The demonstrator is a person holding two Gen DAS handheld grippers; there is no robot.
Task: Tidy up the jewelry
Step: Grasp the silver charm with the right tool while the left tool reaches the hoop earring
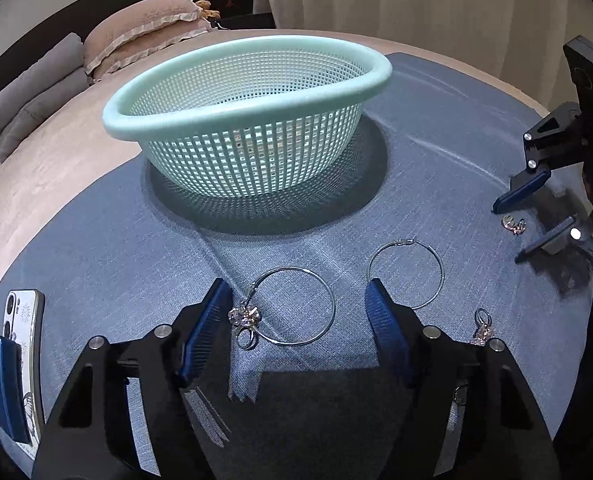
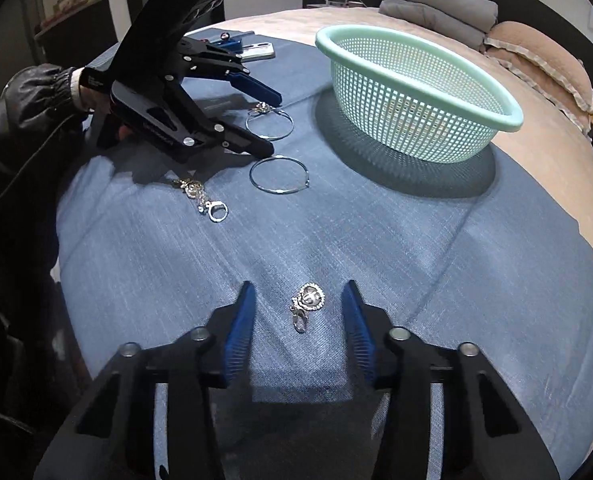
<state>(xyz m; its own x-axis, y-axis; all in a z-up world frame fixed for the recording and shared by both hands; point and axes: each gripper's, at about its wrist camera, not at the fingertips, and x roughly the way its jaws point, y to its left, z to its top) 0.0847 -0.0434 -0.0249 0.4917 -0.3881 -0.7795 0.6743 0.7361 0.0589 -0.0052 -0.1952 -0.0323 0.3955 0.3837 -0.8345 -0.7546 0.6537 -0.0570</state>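
A mint green mesh basket (image 1: pixel 246 98) stands on a blue cloth (image 1: pixel 96 240); it also shows in the right wrist view (image 2: pixel 416 80). My left gripper (image 1: pixel 298 300) is open low over a silver hoop (image 1: pixel 330 300) with a sparkly charm (image 1: pixel 245 316) between its fingers. A second hoop (image 1: pixel 442 276) lies just right of it, and a clasp charm (image 1: pixel 482 326) further right. My right gripper (image 2: pixel 298 300) is open around a heart pendant (image 2: pixel 309 302). That pendant (image 1: pixel 513 225) and the right gripper (image 1: pixel 508 228) also show in the left wrist view.
A phone (image 1: pixel 20 320) with a blue clip lies at the cloth's left edge. The cloth covers a beige bed with pillows (image 1: pixel 136 36) and folded grey bedding (image 1: pixel 28 88) behind the basket. A curtain (image 1: pixel 416 8) hangs beyond.
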